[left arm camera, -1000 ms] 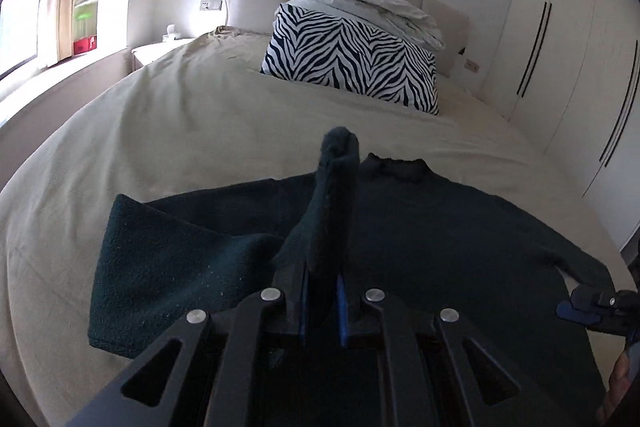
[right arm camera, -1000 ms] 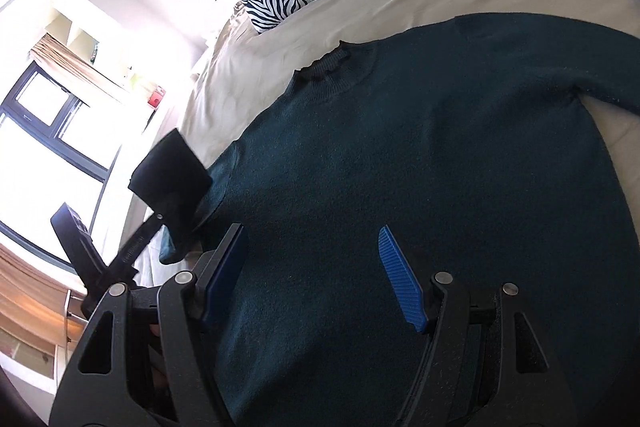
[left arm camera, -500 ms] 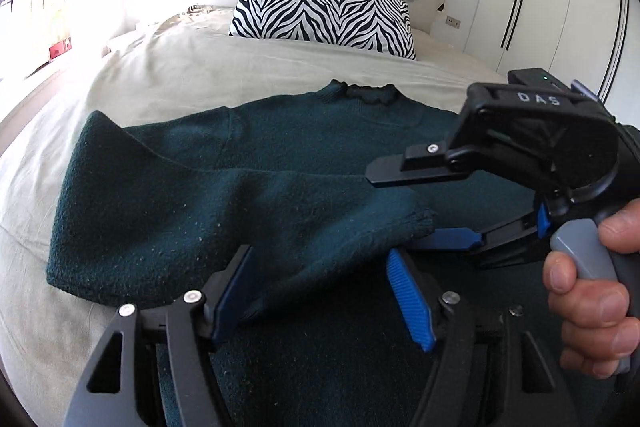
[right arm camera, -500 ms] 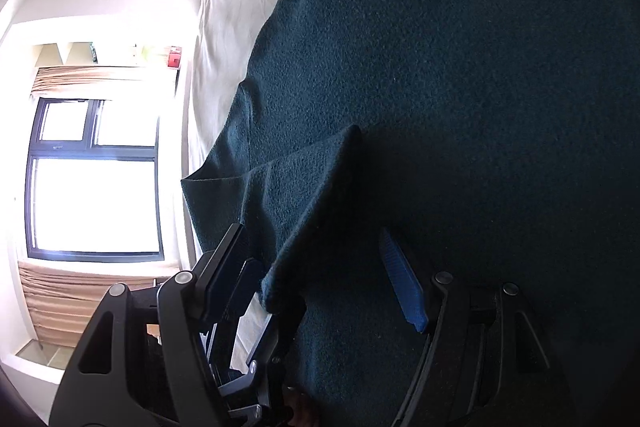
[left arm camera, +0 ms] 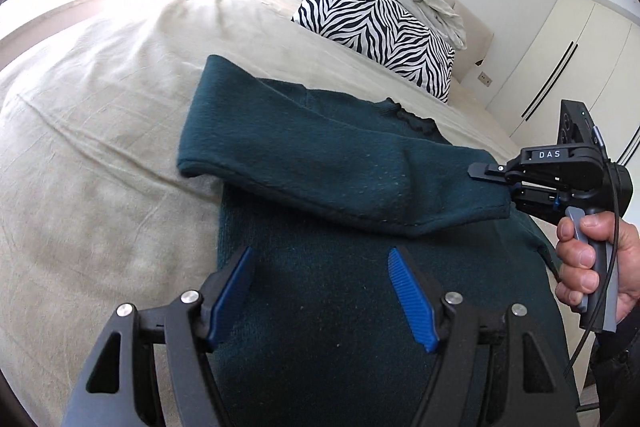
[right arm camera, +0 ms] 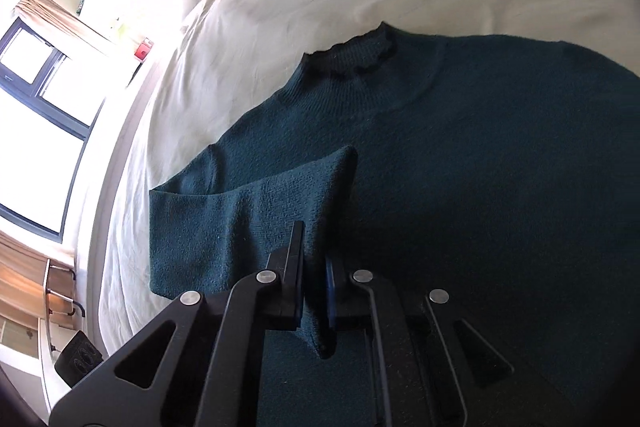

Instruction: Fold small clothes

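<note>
While L hand-held gripper (left arm camera: pixel 320 291) gapes, R hand-held gripper (right arm camera: pixel 314 283) pinches sleeve (right arm camera: pixel 256 211).

A bed (left arm camera: pixel 100 131) in a wrinkled cream sheet carries a dark green sweater (left arm camera: pixel 320 291) laid flat; a zebra pillow (left arm camera: pixel 380 31) sits near the headboard.

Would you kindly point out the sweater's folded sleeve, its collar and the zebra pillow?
folded sleeve (left arm camera: pixel 320 163): left wrist view, middle of the sleeve laid across the sweater.
collar (right arm camera: pixel 352 57): right wrist view, ribbed neck band.
zebra pillow (left arm camera: pixel 380 27): left wrist view, centre of its striped face.
</note>
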The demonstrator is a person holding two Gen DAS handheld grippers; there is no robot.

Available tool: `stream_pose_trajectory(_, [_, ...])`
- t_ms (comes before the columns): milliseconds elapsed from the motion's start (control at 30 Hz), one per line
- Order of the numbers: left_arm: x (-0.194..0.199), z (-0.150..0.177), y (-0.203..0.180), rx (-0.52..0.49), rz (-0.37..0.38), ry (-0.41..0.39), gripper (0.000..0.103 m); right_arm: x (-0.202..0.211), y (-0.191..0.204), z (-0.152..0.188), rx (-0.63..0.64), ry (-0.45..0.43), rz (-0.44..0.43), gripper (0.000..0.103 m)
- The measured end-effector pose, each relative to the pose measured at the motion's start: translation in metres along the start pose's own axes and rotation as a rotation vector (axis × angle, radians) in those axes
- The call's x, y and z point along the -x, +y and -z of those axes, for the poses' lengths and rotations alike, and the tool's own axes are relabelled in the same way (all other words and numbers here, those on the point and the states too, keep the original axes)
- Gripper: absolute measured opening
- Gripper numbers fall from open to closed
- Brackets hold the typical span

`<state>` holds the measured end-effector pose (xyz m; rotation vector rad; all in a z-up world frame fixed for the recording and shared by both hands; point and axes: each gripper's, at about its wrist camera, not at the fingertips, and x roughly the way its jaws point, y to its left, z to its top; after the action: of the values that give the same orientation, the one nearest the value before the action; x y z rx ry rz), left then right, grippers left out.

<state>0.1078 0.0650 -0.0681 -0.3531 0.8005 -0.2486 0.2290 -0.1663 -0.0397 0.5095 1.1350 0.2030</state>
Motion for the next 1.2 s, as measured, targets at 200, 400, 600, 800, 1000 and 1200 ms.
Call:
stream_pose_trajectory(200, [0.0,-0.001,-0.001,-0.003,0.006,0.001,0.072,0.032,-0.065,-0.019,-0.08,-0.059,0.111,0.007])
stream_pose_trajectory(400, [0.0,-0.009,0.009,0.055,0.04,0.015,0.07,0.027,-0.103,-0.021,-0.149,-0.058,0.11,0.007])
stream_pose_trajectory(600, [0.0,-0.055,0.029,0.122,0.107,-0.03,0.07,0.017,-0.117,-0.012,-0.148,-0.05,0.076,0.008])
stream_pose_trajectory(800, [-0.041,-0.123,0.045,0.149,0.265,0.0,0.062,0.017,-0.119,-0.019,-0.141,-0.058,0.054,0.008])
stream_pose_trajectory(1000, [-0.096,-0.152,0.051,0.147,0.271,0.097,0.06,0.018,-0.116,-0.035,-0.114,-0.075,0.044,0.008])
stream_pose_trajectory(1200, [-0.128,-0.144,0.066,0.15,0.218,0.145,0.049,0.021,-0.114,-0.035,-0.067,-0.129,0.034,0.008])
